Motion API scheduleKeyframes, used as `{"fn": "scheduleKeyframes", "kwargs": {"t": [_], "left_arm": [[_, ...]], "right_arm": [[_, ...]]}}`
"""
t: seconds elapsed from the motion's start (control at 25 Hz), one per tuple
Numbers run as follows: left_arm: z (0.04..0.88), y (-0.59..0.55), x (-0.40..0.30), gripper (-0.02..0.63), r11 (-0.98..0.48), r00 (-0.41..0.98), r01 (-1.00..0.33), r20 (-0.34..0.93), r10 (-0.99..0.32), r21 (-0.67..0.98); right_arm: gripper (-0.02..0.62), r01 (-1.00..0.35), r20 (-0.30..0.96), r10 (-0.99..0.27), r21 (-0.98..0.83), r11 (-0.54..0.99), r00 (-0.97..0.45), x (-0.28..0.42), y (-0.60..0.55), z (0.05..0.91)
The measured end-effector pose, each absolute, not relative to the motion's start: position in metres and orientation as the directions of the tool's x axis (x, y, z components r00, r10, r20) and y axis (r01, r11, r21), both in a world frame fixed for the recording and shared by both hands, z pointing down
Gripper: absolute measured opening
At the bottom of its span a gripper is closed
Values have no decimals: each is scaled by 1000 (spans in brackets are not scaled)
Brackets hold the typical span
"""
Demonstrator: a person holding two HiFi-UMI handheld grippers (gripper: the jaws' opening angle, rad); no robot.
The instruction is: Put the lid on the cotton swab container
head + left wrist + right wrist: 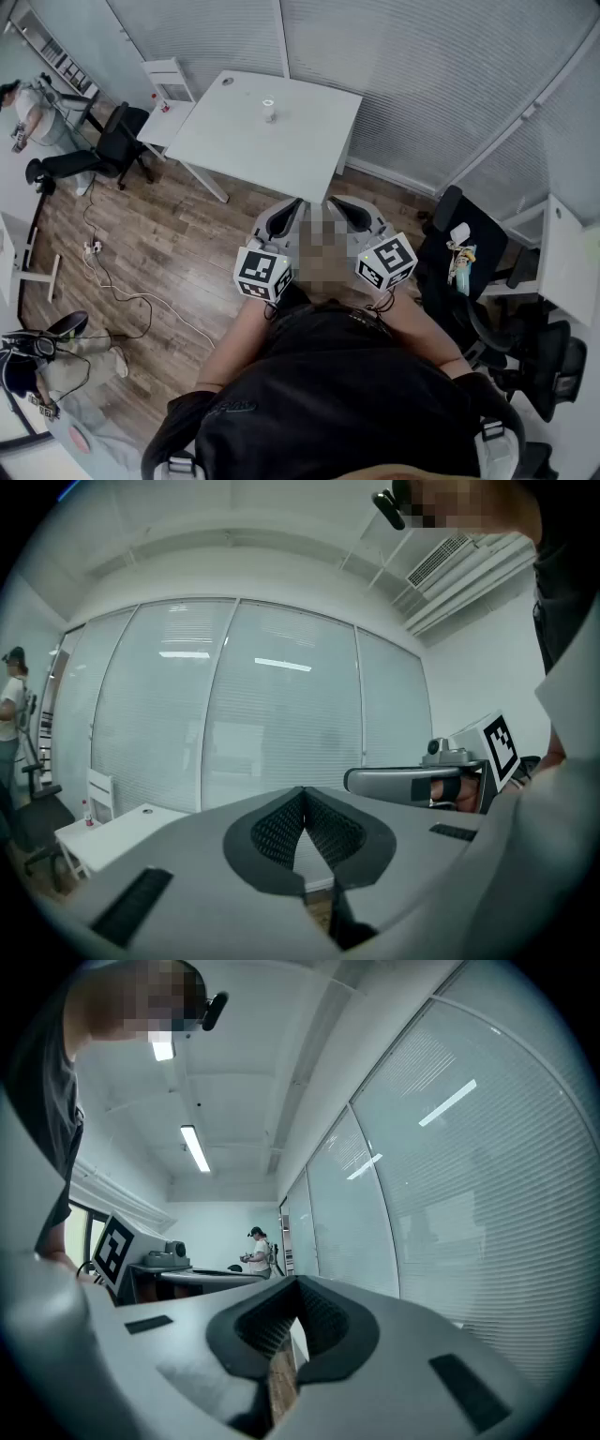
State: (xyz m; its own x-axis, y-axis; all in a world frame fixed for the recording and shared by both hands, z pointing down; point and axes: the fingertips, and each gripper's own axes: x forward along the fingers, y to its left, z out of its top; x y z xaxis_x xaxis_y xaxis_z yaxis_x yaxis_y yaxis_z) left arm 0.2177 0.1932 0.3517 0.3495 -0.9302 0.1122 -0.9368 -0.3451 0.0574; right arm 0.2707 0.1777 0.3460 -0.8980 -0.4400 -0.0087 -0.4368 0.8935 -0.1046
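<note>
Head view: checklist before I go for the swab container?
1. Left claw empty: ok, jaws together with nothing between them.
2. Right claw empty: ok, jaws together with nothing between them.
3. Claws open for a grasp: not ok, both are shut.
4. Cotton swab container located: ok, upright on the white table.
5. Lid located: cannot tell, the container is too small in view to show whether the lid is on, beside it or elsewhere.
6. Container within reach: not ok, both claws are held close to the person's body, with bare wooden floor between them and the table.
</note>
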Motion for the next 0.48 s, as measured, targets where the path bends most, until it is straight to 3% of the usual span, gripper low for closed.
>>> {"fn": "scheduleKeyframes", "kwargs": {"t": [0.48], "left_arm": [[362, 180, 200, 15, -347, 354, -935, 137, -925, 72]], "right_arm": [[21, -379, -64, -388, -125, 917, -919, 248, 175, 344]]}}
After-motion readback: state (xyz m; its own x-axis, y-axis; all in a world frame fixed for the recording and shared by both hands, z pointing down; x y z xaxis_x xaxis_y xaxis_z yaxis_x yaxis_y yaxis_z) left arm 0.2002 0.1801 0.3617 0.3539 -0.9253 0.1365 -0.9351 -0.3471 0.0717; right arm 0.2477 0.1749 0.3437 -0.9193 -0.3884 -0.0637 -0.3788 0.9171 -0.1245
